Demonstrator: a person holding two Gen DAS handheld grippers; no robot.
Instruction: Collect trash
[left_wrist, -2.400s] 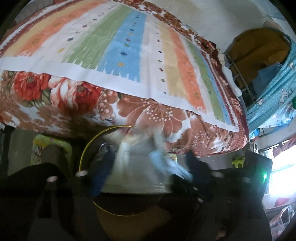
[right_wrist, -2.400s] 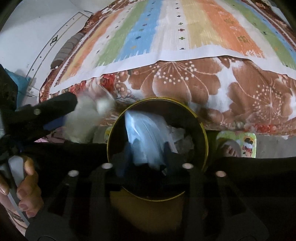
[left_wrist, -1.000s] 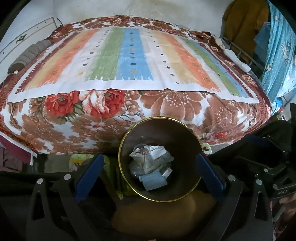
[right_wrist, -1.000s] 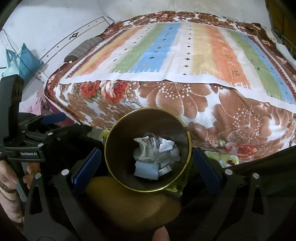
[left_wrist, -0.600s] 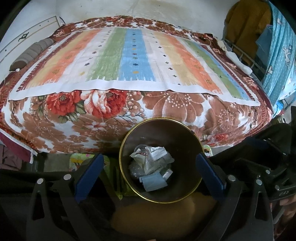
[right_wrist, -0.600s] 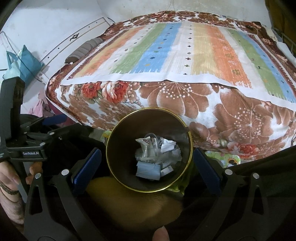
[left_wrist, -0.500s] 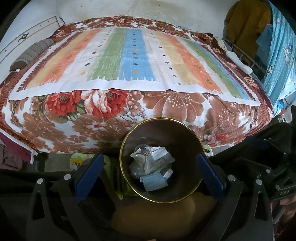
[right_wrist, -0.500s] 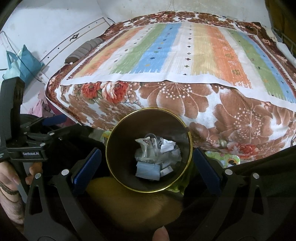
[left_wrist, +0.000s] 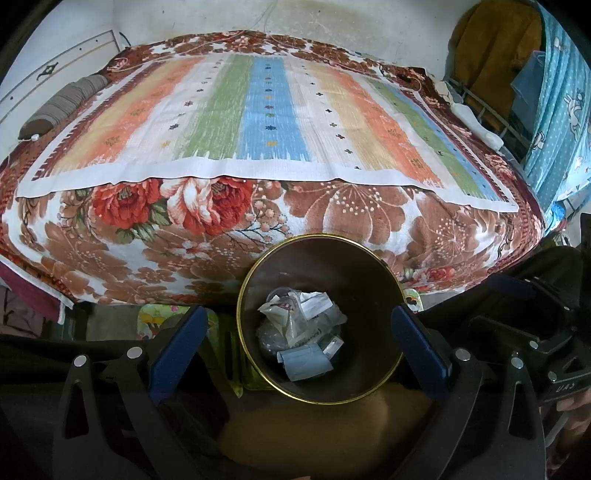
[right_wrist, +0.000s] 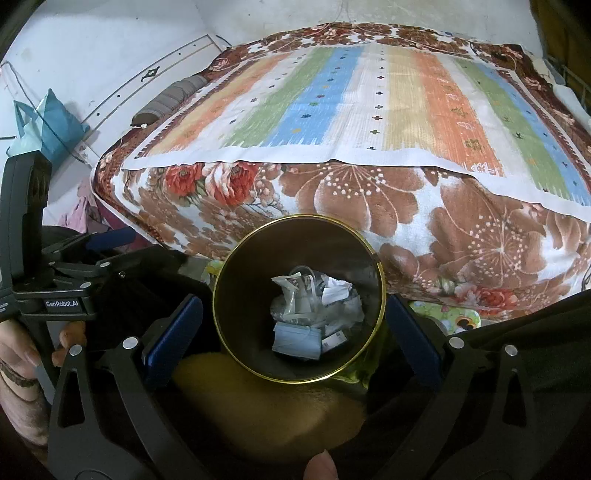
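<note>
Left gripper (left_wrist: 295, 338): jaws spread wide, blue pads at lower left and lower right of the left wrist view, nothing between them. Right gripper (right_wrist: 291, 332): likewise wide open and empty, pads flanking the bin (right_wrist: 376, 266) at lower centre of the right wrist view.

Location of trash (left_wrist: 301, 328): heaped at the bottom of the dark, gold-rimmed bin, lower centre of both views, just in front of the bed (left_wrist: 266, 122). No loose litter visible on the striped cover (right_wrist: 369, 103) or the floral blanket (right_wrist: 461, 221) — collection judged largely complete, though floor areas at frame edges are hidden by the gripper bodies.

Handling notes for the contents:
- Crumpled white paper and wrappers (right_wrist: 334, 291) — judged very light, soft, compressible; pinch at a raised fold or crease, not at a flat face.
- Clear plastic film (left_wrist: 275, 334) — probably slippery and springy; take a bunched section (a single layer may slide out of the pads).
- Pale blue flat piece (right_wrist: 297, 341), possibly a face mask — limp; lift by an edge or corner.

Handling notes for the bin: stiff wall, smooth and likely slick surface. Grip across the rim with one pad inside and one outside; avoid pinching the round wall from outside only. Judged light with the present load, so tipping is possible on an off-centre pull — support with the second gripper on the opposite rim.

Also in frame: yellowish cushion-like object (right_wrist: 266, 402) touching the bin's near side, bottom centre; teal bag (right_wrist: 48, 122) at upper left.
</note>
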